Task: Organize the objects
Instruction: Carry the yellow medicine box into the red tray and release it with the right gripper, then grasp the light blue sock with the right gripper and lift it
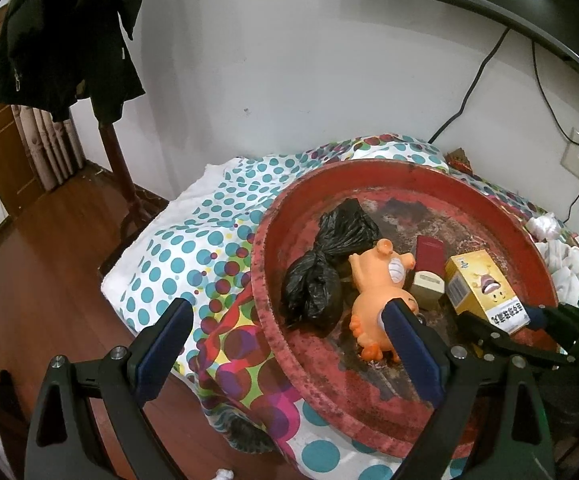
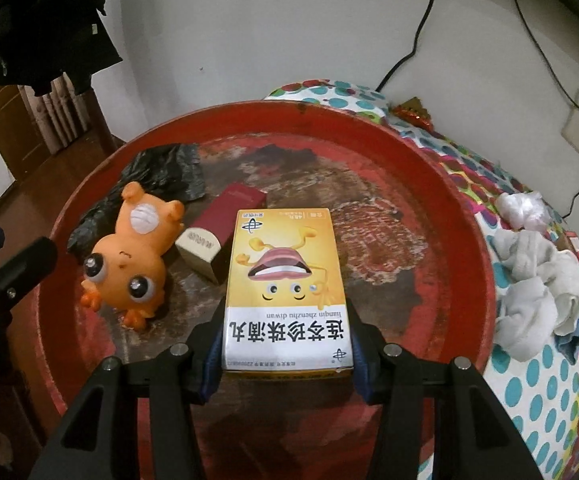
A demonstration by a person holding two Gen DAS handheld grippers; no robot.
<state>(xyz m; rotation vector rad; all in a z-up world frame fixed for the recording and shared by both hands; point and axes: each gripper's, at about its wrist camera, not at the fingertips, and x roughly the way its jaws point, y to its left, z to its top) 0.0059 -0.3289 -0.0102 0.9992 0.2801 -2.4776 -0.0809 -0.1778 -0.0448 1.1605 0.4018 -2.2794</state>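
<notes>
The right claw (image 2: 285,364) is squeezing the yellow box (image 2: 285,280) by its 2 sides, low over the red tray (image 2: 449,184), beside the orange toy (image 2: 129,268). The left claw (image 1: 285,352) is wide open and holds nothing. I think the box is being put down, so next the claw should let go gently

Left fingers (image 1: 289,344) apart, right fingers (image 2: 359,360) clamped

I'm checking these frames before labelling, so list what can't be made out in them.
- Yellow box: whether it rests on the red tray or is lifted; right wrist view, its underside is hidden.
- Dark red box: its right side, hidden behind the yellow box in the same view.
- Orange toy: its face, covered by the left gripper finger, left wrist view.
</notes>
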